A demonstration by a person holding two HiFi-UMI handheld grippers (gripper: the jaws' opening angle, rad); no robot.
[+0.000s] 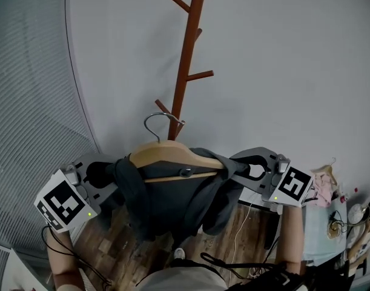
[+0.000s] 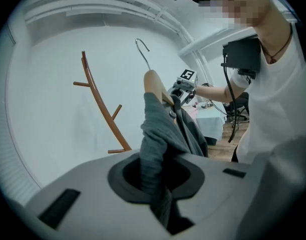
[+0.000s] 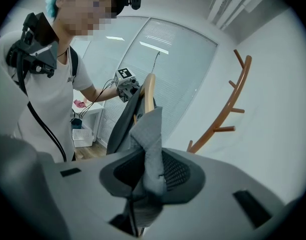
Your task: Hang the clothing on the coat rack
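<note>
White wall, coat rack ahead; left gripper and right gripper each pinch the grey garment on its wooden hanger.

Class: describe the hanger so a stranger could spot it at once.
Start at the tall brown coat rack by the white wall. In front of it, the pale wooden hanger carries dark grey clothing; only it has a curved metal hook.

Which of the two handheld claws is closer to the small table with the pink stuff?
Right. The right gripper grips one end of the grey garment beside the side table; the left gripper grips the other end, across the wooden hanger, farther away.
</note>
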